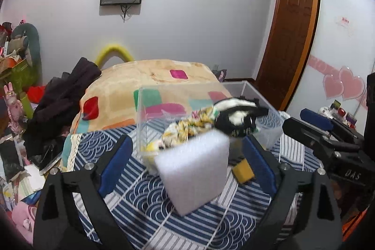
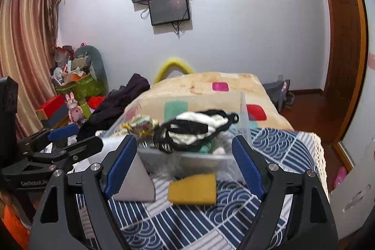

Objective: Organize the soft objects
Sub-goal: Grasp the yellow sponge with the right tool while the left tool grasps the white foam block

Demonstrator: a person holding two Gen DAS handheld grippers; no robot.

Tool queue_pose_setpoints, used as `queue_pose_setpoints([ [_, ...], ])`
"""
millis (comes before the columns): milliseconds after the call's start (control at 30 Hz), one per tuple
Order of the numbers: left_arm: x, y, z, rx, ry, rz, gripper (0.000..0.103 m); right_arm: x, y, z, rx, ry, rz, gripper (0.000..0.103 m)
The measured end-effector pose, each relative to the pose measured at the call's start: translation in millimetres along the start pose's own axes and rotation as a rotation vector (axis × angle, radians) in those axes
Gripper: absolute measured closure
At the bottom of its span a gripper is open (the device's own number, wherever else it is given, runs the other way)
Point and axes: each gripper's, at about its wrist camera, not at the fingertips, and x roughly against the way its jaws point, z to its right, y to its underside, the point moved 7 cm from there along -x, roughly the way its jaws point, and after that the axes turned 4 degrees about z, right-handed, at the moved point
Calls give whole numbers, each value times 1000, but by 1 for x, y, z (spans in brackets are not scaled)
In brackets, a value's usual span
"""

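Note:
A white foam sponge block (image 1: 195, 170) lies on the blue patterned cloth (image 1: 140, 210), between the spread fingers of my open left gripper (image 1: 187, 170); it shows grey in the right wrist view (image 2: 138, 184). A yellow sponge (image 2: 193, 189) lies between the spread fingers of my open right gripper (image 2: 185, 168); it also shows in the left wrist view (image 1: 243, 171). Behind both stands a clear plastic box (image 1: 164, 107) holding a black-and-white soft item (image 1: 236, 116) and a yellow patterned cloth (image 1: 185, 130). The box (image 2: 243, 114) shows in the right wrist view too.
A colourful folded blanket (image 1: 150, 76) lies behind the box, with dark clothes (image 1: 63, 100) at its left. Clutter and toys (image 2: 72, 86) stand by the curtain at the left. The bed's right edge (image 2: 318, 156) drops to a wooden floor. My right gripper shows at the right of the left view (image 1: 328, 137).

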Motion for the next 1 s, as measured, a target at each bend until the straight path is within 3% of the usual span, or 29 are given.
queue_pose_setpoints([
  [233, -17, 34, 2, 23, 1, -84, 5, -10, 34, 7, 1, 18, -82, 22],
  [600, -55, 49, 2, 30, 36, -142, 6, -32, 67, 13, -33, -25, -212, 22],
  [733, -56, 55, 9, 28, 87, -144, 24, -39, 75, 8, -27, -45, -252, 22],
  [900, -51, 58, 15, 24, 108, -140, 27, -50, 83, 5, -22, -44, -303, 22],
  [1000, -44, 59, 18, 22, 106, -126, 27, -49, 86, 3, -1, -28, -309, 37],
])
